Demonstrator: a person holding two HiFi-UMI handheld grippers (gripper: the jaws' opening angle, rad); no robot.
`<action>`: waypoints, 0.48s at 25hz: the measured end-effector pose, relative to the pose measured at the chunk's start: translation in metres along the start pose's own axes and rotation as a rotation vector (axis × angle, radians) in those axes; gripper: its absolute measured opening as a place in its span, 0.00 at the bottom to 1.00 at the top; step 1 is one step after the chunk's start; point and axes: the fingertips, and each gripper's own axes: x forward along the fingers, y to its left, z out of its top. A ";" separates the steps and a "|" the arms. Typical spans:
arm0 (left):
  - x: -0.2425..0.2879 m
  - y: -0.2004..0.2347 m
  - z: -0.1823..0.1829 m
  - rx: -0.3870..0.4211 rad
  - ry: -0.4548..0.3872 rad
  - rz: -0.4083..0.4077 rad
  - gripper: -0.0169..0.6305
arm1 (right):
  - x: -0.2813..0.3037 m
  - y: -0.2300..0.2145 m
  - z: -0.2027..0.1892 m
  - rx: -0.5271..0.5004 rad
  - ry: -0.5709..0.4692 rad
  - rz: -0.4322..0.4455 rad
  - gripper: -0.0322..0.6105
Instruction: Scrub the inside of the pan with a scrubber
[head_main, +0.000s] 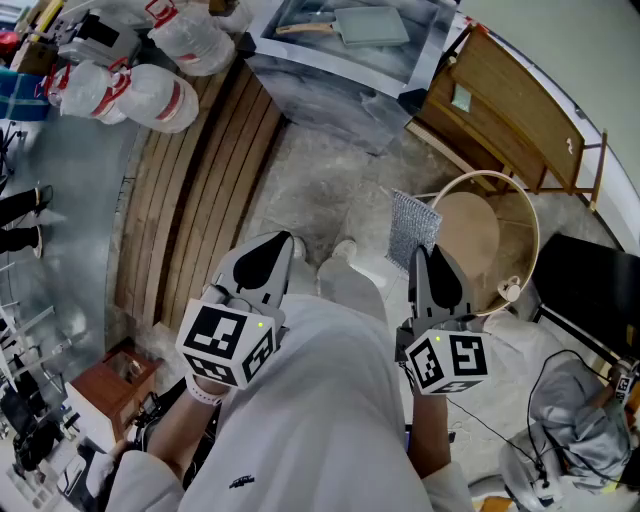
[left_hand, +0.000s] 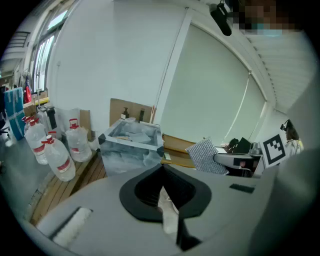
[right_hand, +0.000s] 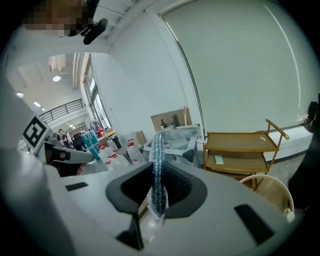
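My right gripper (head_main: 421, 256) is shut on a silver mesh scrubber (head_main: 412, 228), which stands up out of the jaws above the floor. The right gripper view shows the scrubber (right_hand: 157, 167) edge-on between the closed jaws of the right gripper (right_hand: 158, 192). At waist height my left gripper (head_main: 283, 243) is shut with nothing held; in its own view the left gripper (left_hand: 163, 175) has its jaws meeting. A grey square pan (head_main: 371, 25) with a wooden handle lies in a steel basin (head_main: 330, 85) far ahead, well away from both grippers.
Several water bottles (head_main: 150, 95) lie at the upper left by a wooden slatted platform (head_main: 205, 190). A wooden cart (head_main: 515, 110) stands at the right, with a round wooden stool (head_main: 487, 238) just beyond the right gripper. A brown box (head_main: 112, 385) is at the lower left.
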 end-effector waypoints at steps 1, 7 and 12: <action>-0.005 -0.001 0.001 -0.001 -0.005 0.000 0.02 | -0.005 0.004 0.002 -0.009 0.003 0.000 0.12; -0.022 -0.009 0.009 -0.026 -0.046 0.004 0.02 | -0.022 0.013 0.007 -0.046 0.010 0.011 0.12; -0.016 -0.020 0.011 -0.022 -0.061 -0.002 0.02 | -0.024 0.004 0.015 -0.009 -0.025 0.007 0.12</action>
